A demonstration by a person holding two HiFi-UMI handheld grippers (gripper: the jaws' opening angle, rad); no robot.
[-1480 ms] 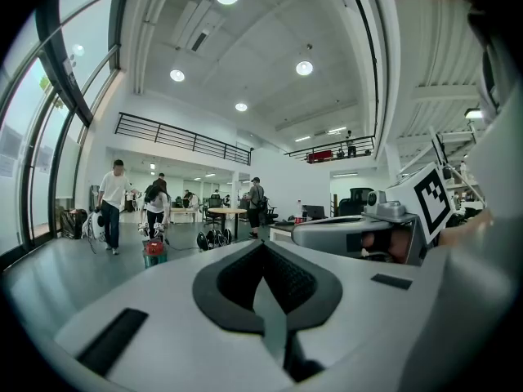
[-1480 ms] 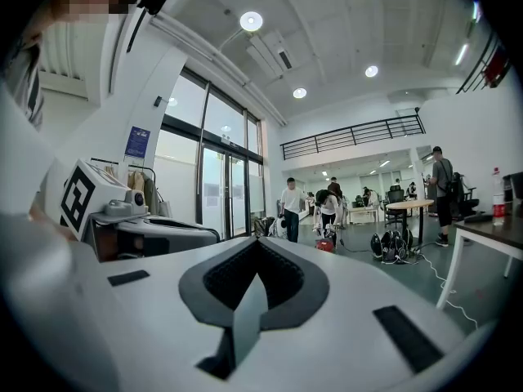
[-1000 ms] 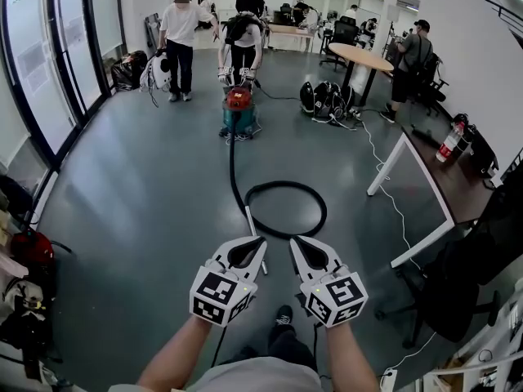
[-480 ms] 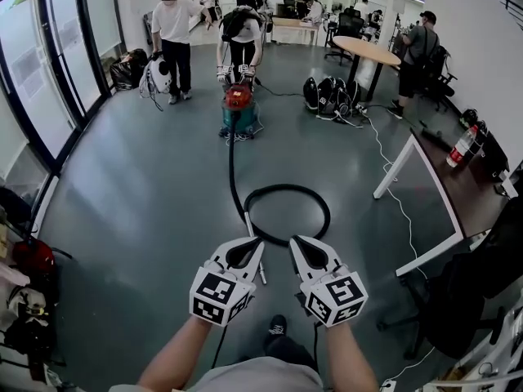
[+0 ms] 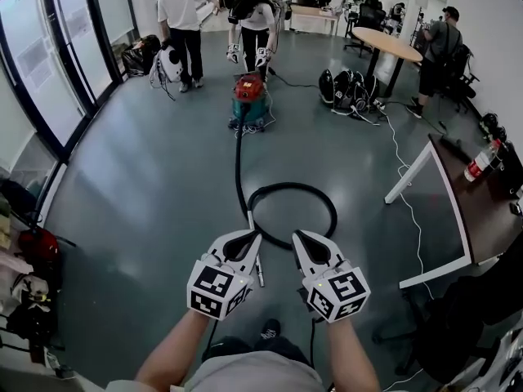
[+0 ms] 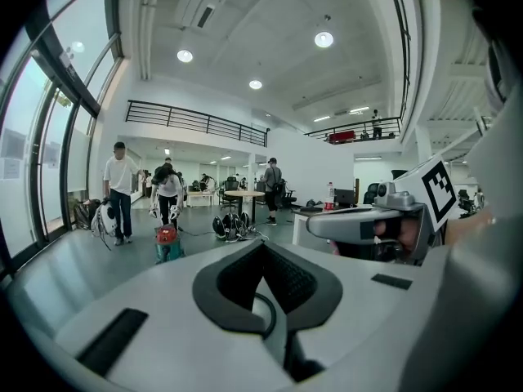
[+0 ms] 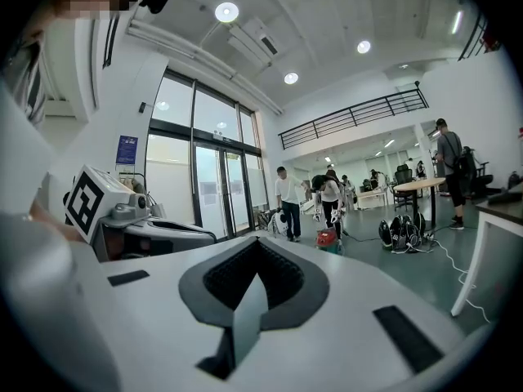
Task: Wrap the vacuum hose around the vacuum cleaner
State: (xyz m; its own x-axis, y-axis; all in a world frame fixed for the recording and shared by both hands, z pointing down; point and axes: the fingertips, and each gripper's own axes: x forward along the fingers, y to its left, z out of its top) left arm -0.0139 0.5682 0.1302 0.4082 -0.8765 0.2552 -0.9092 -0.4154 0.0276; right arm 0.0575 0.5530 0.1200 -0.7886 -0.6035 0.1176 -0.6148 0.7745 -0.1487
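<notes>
A red and teal vacuum cleaner (image 5: 248,100) stands far ahead on the grey floor, small in both gripper views (image 6: 167,243) (image 7: 328,238). Its black hose (image 5: 238,162) runs toward me and curls into a loop (image 5: 331,211). The metal wand end (image 5: 259,272) lies just below my left gripper (image 5: 255,235), partly hidden by it. My right gripper (image 5: 297,235) is held beside the left, above the loop's near edge. Both are shut with nothing in them and are off the hose.
A person (image 5: 255,23) bends over the vacuum with grippers in hand; another (image 5: 184,15) stands left of it. Bags (image 5: 347,88) and a round table (image 5: 396,46) are at back right. A white-legged desk (image 5: 458,219) and a floor cable (image 5: 404,186) are right; a glass wall (image 5: 49,64) is left.
I have moved forward: the vacuum, hose loop and people sit lower and larger in the head view. Both grippers keep their place side by side and stay shut.
</notes>
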